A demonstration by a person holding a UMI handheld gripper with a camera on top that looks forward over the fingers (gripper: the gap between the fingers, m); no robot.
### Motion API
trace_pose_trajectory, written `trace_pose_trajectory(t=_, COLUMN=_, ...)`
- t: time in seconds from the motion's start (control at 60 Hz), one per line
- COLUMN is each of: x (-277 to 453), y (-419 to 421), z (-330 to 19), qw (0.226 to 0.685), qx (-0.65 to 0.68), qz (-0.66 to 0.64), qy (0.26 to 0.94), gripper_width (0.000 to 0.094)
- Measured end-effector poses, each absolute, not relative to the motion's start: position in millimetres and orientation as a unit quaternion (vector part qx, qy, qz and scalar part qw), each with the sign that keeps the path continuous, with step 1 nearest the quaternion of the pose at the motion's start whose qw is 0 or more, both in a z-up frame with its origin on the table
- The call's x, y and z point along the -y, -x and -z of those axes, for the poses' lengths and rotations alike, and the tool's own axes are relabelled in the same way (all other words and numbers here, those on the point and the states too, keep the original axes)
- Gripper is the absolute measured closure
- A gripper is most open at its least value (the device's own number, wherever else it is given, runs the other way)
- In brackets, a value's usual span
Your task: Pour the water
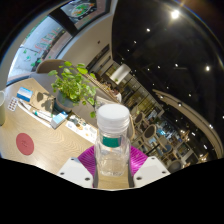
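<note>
You're in a large open office or canteen-like hall: rows of tables and chairs (150, 125) recede under a dark ceiling with spotlights (176, 14), and a potted plant (72, 85) stands on the bench (45, 145).

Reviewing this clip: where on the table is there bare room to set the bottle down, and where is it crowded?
The jaws hold the bottle by its body, raised. Bare tabletop shows between the red round mat and the bottle. Behind that it is crowded: the potted plant and small items around its base fill the table's far side.
</note>
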State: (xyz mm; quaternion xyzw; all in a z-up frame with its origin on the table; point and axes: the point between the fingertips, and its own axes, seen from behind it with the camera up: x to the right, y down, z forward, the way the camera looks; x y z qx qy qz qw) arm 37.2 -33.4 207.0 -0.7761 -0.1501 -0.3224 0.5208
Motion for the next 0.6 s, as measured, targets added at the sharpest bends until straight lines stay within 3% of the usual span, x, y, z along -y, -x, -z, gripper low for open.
trace_pose_trajectory(t=0.133, x=20, y=51, z=-247, qw=0.502, qx=0.256, qz=0.422, qy=0.711, gripper_width=0.0533)
trace_pose_trajectory(t=0.25, x=17, y=138, z=-256, qw=0.481, qx=0.354, qz=0.486, qy=0.638, gripper_width=0.0536)
trace_pose_trajectory(t=0.433, x=11, y=250, z=-216, qw=0.414, qx=0.504, qz=0.551, qy=0.521, gripper_width=0.0535)
trace_pose_trajectory(t=0.6, x=5, y=290, z=-175, qw=0.326, qx=0.603, qz=0.602, qy=0.409, gripper_width=0.0536)
